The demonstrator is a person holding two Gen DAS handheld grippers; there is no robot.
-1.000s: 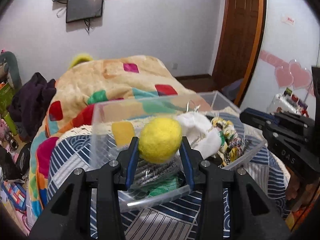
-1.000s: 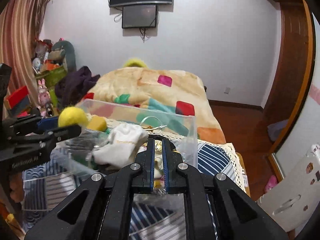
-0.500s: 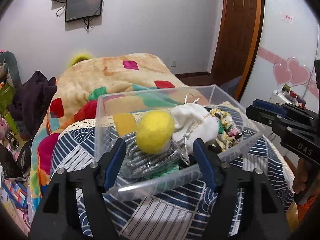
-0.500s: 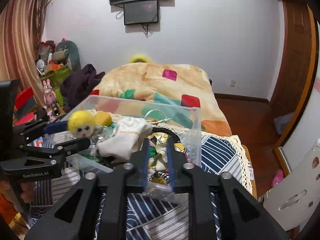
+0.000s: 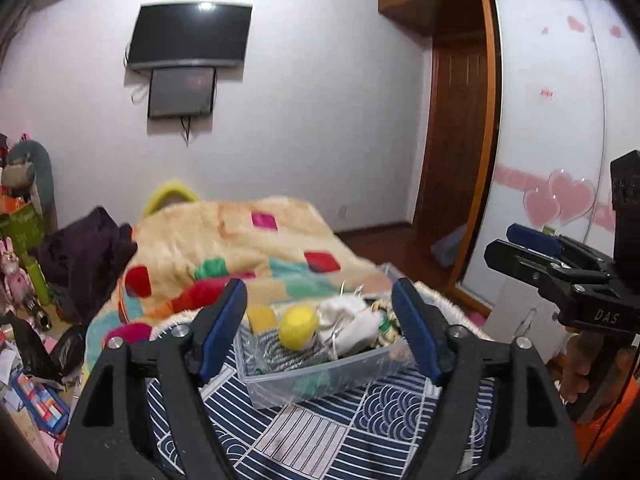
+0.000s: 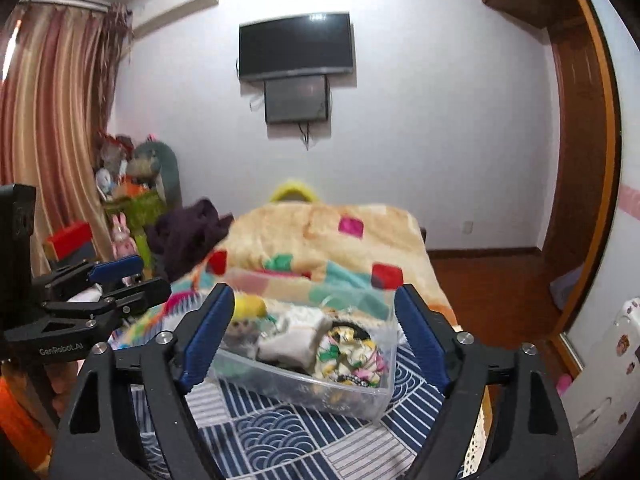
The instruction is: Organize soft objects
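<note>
A clear plastic bin (image 5: 320,376) stands on a navy patterned cloth (image 5: 360,420). In it lie a yellow plush ball (image 5: 298,326), a white cloth (image 5: 352,320), a grey striped piece (image 5: 280,350) and a floral cloth (image 6: 348,356). My left gripper (image 5: 319,282) hovers above and behind the bin, its jaws opening with nothing between them. My right gripper (image 6: 314,286) hangs back from the bin (image 6: 320,392) the same way, jaws opening and empty. Each gripper shows in the other's view: the right gripper (image 5: 502,242), the left gripper (image 6: 150,274).
Behind the bin is a bed with a patchwork blanket (image 5: 240,240). A dark clothes pile (image 5: 88,248) and stuffed toys (image 6: 136,168) crowd the left. A wooden door (image 5: 456,140) and a wardrobe panel (image 5: 552,120) stand at the right. A hand (image 5: 580,368) holds the right gripper.
The left gripper let go of the yellow ball, which now lies in the bin. The right jaws went from shut to wide. Both grippers rose and drew back from the bin.
</note>
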